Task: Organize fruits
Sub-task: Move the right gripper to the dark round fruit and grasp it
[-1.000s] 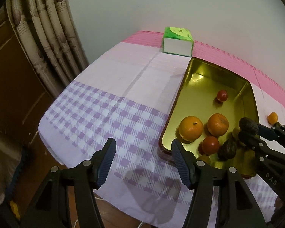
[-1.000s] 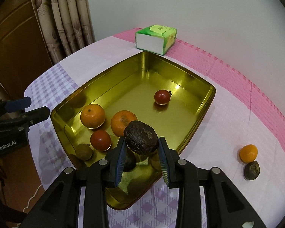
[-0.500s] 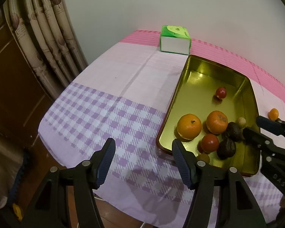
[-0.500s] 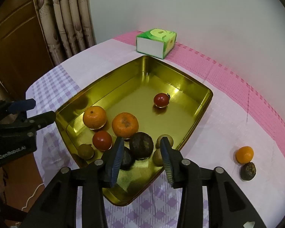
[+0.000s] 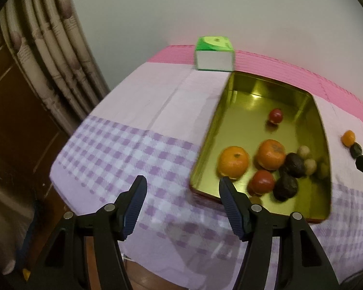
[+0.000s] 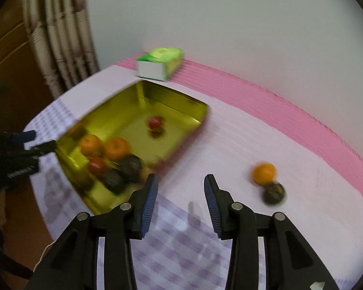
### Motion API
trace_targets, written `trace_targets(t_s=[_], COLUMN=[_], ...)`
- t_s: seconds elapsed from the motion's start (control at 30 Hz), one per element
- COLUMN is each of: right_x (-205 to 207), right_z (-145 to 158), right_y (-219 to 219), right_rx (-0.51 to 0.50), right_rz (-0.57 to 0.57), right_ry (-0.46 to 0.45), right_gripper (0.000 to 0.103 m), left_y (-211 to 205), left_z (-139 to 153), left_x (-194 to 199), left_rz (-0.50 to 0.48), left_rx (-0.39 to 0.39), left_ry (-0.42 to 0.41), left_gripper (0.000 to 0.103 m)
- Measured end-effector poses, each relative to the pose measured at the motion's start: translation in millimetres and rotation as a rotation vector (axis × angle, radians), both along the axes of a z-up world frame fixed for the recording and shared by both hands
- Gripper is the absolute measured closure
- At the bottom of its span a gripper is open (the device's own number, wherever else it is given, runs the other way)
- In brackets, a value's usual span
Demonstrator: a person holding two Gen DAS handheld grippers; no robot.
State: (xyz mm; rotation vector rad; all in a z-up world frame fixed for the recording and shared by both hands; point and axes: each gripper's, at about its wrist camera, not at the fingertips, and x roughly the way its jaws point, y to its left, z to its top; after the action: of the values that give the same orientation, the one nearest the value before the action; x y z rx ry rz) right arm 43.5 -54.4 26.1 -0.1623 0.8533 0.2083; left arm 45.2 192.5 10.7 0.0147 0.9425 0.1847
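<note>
Beside gold tray [image 6: 181,142], blurred orange [image 6: 264,173], dark fruit [image 6: 274,193] (unidentifiable), both grippers' jaws apart, empty.

dim indoor light | glare in gold tray [image 5: 323,130] | right view motion-blurred (edges fisheye-bent)

Both cams sit just behind their tongs, tilted steeply down at the counter [image 5: 138,111] from close up. Left one looks in from the checked corner, right one from over by the loose orange [image 6: 264,173]. Both catch the gold tray [image 5: 323,130] and green box [image 5: 214,54] by the wall.
</note>
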Motion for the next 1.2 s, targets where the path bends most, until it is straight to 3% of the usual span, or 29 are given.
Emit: trace_targets(t_s=[0.27, 0.4, 0.77, 1.13, 1.2], right_x=[-7, -3, 24, 49, 50], right_z=[-22, -32, -55, -68, -68], right_y=[-79, -97, -105, -109, -109], right_rx=[0.001, 0.017, 0.019, 0.002, 0.004], right_rz=[-0.163, -0.200, -0.204, -0.174, -0.160], right_ry=[0.037, 0.055, 0.076, 0.076, 0.068], right_gripper=[0.066, 0.066, 0.066, 0.066, 0.072], left_y=[-45, -73, -145, -184, -189], left_z=[8, 16, 21, 11, 8], left_x=[-4, -3, 21, 45, 48], left_rz=[-0.137, -0.203, -0.327, -0.352, -0.348], left_rx=[0.027, 0.043, 0.005, 0.011, 0.014], left_ry=[-0.025, -0.035, -0.019, 0.009, 0.018], left_gripper=[0.040, 0.040, 0.040, 0.040, 0.040])
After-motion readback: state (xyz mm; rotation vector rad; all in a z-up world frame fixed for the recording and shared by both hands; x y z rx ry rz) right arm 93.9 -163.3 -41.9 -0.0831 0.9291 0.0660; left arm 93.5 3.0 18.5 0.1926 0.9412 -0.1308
